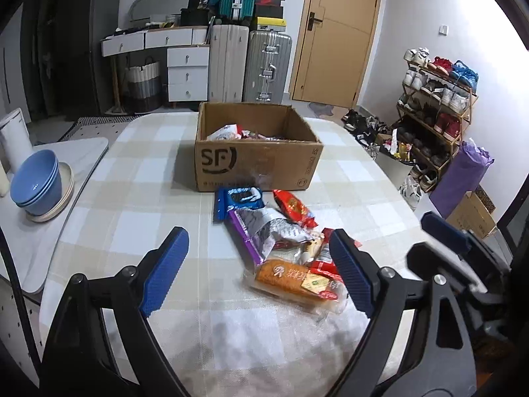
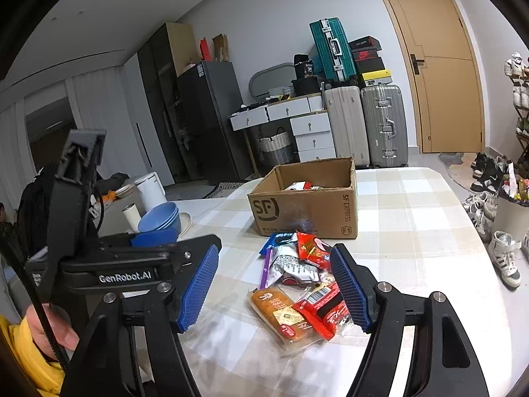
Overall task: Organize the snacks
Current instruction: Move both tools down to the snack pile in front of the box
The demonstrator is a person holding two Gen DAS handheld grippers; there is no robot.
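Both grippers' fingers stand wide apart, left gripper (image 1: pixel 261 271) and right gripper (image 2: pixel 276 287), holding nothing; snack packets (image 1: pixel 284 248) lie mid-frame before the cardboard box (image 1: pixel 254 162) on the table (image 1: pixel 132 205).

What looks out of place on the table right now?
A heap of snack packets lies loose and overlapping on the tablecloth in front of the cardboard box, not inside it. Both hand-held grippers are open and empty.

place: home living room | evidence: shoe rack (image 1: pixel 436 112), suitcases (image 1: pixel 267 66), fridge (image 2: pixel 205 115), checked-cloth table (image 1: pixel 139 198)
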